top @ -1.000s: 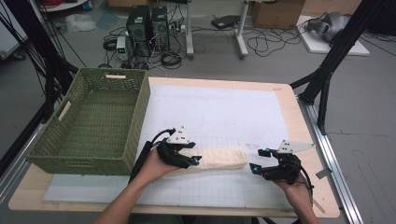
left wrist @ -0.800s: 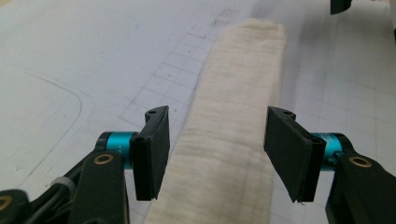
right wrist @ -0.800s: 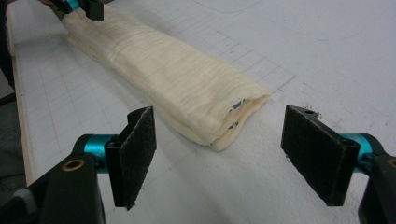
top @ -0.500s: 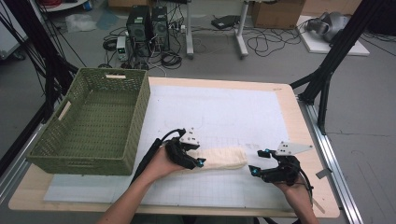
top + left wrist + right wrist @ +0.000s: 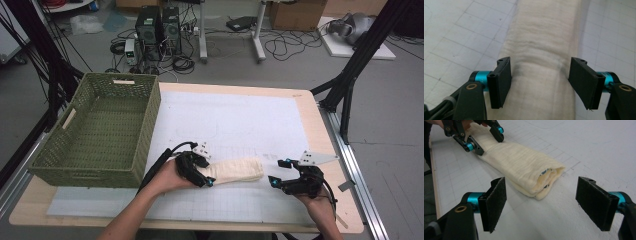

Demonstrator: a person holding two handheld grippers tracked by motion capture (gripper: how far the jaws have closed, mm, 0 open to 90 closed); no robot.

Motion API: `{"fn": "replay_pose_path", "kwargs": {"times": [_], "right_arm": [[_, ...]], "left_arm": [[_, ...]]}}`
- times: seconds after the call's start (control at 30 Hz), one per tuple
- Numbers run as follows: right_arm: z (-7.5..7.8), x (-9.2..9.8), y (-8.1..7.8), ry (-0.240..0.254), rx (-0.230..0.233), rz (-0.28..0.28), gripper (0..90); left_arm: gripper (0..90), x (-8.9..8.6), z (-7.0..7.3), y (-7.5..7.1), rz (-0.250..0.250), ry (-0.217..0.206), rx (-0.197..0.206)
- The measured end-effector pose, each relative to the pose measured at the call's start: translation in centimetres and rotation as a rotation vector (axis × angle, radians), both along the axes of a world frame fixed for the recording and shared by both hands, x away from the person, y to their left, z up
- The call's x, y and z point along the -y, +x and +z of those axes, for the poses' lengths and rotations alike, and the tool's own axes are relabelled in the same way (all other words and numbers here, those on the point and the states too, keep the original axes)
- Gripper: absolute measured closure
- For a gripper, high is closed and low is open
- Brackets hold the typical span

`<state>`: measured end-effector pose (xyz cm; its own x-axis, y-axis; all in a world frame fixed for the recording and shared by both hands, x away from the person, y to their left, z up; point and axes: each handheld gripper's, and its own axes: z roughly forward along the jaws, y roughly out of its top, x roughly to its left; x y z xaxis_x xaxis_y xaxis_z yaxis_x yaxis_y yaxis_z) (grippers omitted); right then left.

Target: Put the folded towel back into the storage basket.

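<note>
- Cloth [image 5: 235, 170]: cream, rolled or folded lengthwise into a long soft bundle with fine ribbing along it; it lies flat on the gridded mat [image 5: 240, 120].
- At the open end nearest the right gripper [image 5: 280, 174], the layers curl inward and a trace of blue shows inside, too small to identify.
- Markings: no brand, label or legible writing on the cloth; the mat carries only faint grid lines.
- Left gripper [image 5: 539, 77]: jaws straddle one end of the cloth and have just been opening. The left pad appears to touch the cloth's edge; the right pad stands clear of it, so no clamp.
- Right gripper: jaws apart, nothing between them; the cloth's open end lies just ahead of the fingertips, slightly toward the left pad [image 5: 494, 200].
</note>
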<state>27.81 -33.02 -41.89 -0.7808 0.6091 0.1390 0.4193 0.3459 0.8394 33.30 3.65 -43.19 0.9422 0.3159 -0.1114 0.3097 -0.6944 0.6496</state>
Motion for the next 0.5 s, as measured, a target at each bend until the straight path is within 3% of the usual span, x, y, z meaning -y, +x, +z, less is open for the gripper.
{"fn": "replay_pose_path", "kwargs": {"times": [0.13, 0.37, 0.5], "right_arm": [[0.03, -0.02, -0.04, -0.001, 0.001, -0.001, 24.0], [0.09, 0.01, 0.00, 0.001, 0.003, -0.002, 24.0], [0.17, -0.05, 0.02, 0.001, 0.004, 0.000, 24.0]], "left_arm": [[32.9, -0.09, -0.08, 0.06, -0.002, -0.008, -0.008], [35.9, 0.07, -0.32, -0.36, -0.013, 0.007, 0.057], [38.3, 0.20, -0.27, -0.49, -0.007, 0.018, 0.072]]}}
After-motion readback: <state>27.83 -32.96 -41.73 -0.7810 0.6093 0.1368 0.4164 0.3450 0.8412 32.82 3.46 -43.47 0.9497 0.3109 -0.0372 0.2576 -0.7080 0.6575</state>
